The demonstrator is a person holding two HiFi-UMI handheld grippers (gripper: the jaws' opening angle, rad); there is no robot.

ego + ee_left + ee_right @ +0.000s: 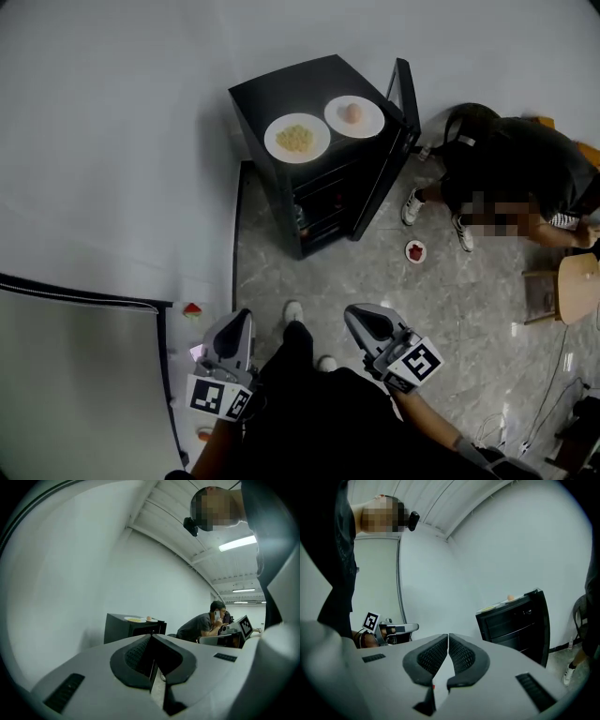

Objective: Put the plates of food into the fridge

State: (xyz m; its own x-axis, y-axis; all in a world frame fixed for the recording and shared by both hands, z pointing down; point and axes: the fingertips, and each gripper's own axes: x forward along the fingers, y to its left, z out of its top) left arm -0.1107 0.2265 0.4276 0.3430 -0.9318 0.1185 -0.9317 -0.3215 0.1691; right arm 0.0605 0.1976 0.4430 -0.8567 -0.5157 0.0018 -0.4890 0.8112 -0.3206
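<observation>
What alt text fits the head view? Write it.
A black mini fridge stands on a grey floor, door open, with a plate of yellow food and a plate with a pinkish round item on top. Below, the left gripper and right gripper point toward it, both shut. A small plate of red food lies beside a seated person.

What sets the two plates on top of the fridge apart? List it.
The left plate holds a spread of yellow pieces; the right plate holds one round pinkish item. The left plate sits farther from the open door; the right plate lies next to it. Both are white, round, on top of the fridge.
</observation>
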